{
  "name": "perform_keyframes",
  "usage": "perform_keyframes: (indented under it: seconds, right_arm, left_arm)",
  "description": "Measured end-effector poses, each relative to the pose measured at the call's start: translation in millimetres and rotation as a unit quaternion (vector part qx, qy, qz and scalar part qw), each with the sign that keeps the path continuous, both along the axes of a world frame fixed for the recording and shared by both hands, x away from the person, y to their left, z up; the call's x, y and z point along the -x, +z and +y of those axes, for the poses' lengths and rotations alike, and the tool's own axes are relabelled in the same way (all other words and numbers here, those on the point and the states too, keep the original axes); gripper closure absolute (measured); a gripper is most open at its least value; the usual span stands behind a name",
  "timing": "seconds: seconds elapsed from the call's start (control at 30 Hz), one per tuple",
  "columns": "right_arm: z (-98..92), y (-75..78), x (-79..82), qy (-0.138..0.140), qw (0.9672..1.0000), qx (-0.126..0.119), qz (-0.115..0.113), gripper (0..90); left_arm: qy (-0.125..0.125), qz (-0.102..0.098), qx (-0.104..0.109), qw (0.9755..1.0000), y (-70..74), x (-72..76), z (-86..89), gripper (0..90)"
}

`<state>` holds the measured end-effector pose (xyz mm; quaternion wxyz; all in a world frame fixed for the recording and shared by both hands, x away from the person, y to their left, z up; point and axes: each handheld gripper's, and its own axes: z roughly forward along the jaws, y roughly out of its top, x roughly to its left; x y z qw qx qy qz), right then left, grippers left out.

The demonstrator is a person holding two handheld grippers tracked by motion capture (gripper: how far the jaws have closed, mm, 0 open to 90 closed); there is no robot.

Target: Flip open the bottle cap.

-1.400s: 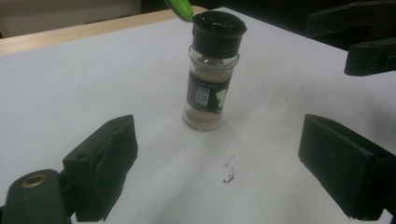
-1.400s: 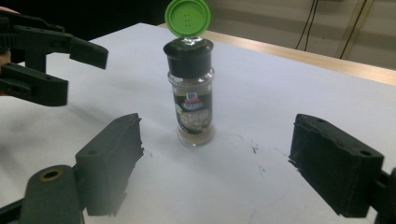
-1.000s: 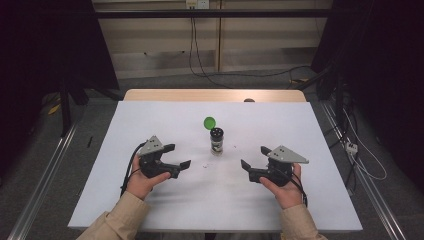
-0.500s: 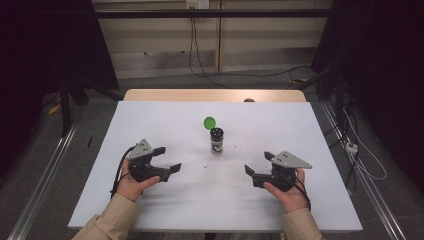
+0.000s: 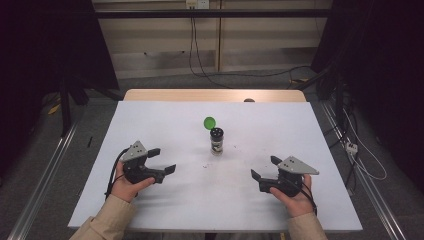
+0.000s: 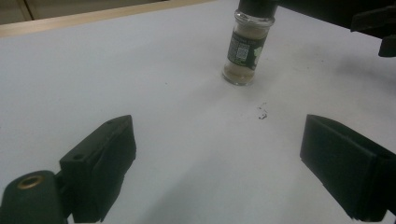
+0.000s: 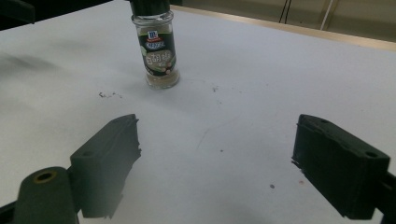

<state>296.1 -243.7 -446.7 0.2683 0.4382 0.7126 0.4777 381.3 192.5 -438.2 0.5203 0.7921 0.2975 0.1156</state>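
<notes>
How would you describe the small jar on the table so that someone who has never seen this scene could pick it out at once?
Start at the white table; near its middle, beyond the two grippers, stands a spice jar. It is upright, clear glass with a dark label and a black top, its green flip lid open. Nothing else stands on the table.

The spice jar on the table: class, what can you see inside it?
Through the glass of the spice jar, a pale powder fills the bottom part. The label covers the middle, so the fill level behind it cannot be seen.
</notes>
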Motion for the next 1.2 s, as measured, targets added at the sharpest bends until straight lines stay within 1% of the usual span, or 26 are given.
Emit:
perform_keyframes:
  seconds: [0.13,0.2,0.23,0.3,0.33,0.43,0.57,0.6,0.73,0.83,0.87,0.93,0.97,1.03,1.13,1.17,1.2]
  right_arm:
    - [-3.2,0.4,1.4,-0.004,1.0,-0.002,-0.003,13.7]
    - [-4.6,-0.2,2.2,-0.002,1.0,0.002,-0.004,13.6]
    - [-5.1,-0.4,2.6,-0.004,1.0,0.001,-0.003,13.6]
    - [-7.0,-0.7,3.3,-0.004,1.0,0.0,-0.003,13.6]
    - [-7.9,-0.8,3.9,-0.007,1.0,-0.002,-0.003,13.7]
    - [-11.6,-1.2,5.8,-0.008,1.0,0.0,-0.004,13.6]
    - [-14.4,-2.3,8.0,-0.011,0.9999,-0.002,-0.003,13.6]
    - [-15.2,-2.5,8.4,-0.01,0.9999,-0.002,-0.003,13.6]
    - [-18.2,-3.1,9.3,-0.012,0.9999,-0.003,-0.003,13.5]
    - [-20.2,-3.4,10.4,-0.014,0.9999,-0.002,-0.001,13.5]
    - [-21.2,-3.5,10.8,-0.015,0.9999,0.0,-0.001,13.5]
    - [-23.0,-3.4,11.7,-0.018,0.9998,-0.001,-0.001,13.5]
    - [-23.9,-3.5,11.9,-0.019,0.9998,-0.002,-0.001,13.5]
    - [-25.3,-3.7,12.4,-0.02,0.9998,-0.002,-0.001,13.5]
    - [-25.5,-4.2,12.9,-0.019,0.9998,-0.002,0.0,13.5]
    - [-25.5,-4.4,13.1,-0.019,0.9998,-0.002,0.0,13.5]
    - [-25.6,-4.5,13.2,-0.018,0.9998,-0.002,0.0,13.5]
  left_arm:
    - [0.001,0.001,0.001,1.0,-0.9,1.4,4.1,10.1]
    - [0.001,0.0,0.0,1.0,-0.5,1.8,6.8,10.1]
    - [0.002,0.001,0.003,1.0,-0.5,2.2,7.7,10.1]
    - [0.003,-0.002,0.001,1.0,0.0,2.8,10.1,10.1]
    - [0.003,-0.005,-0.004,1.0,0.2,2.9,11.8,10.1]
    - [0.007,-0.001,-0.002,1.0,-1.2,3.9,15.9,10.1]
    - [0.013,-0.002,-0.001,0.9999,-1.5,4.9,22.2,10.1]
    - [0.014,-0.002,0.002,0.9999,-1.6,5.3,23.0,10.1]
    - [0.015,0.001,0.002,0.9999,-2.6,6.6,25.9,10.1]
    - [0.015,-0.002,0.0,0.9999,-1.6,6.3,27.6,10.1]
    - [0.017,-0.002,0.003,0.9998,-1.6,6.6,27.9,10.1]
    - [0.018,-0.003,0.001,0.9998,-1.4,6.1,29.5,10.1]
    - [0.021,-0.001,0.004,0.9998,-1.8,6.4,29.7,10.0]
    - [0.019,0.0,0.0,0.9998,-2.0,6.4,31.4,10.0]
    - [0.023,-0.001,0.001,0.9997,-1.8,6.8,34.1,10.0]
    - [0.026,0.0,0.005,0.9996,-2.1,7.3,34.5,10.0]
    - [0.024,0.001,0.002,0.9997,-2.1,7.2,35.9,10.0]
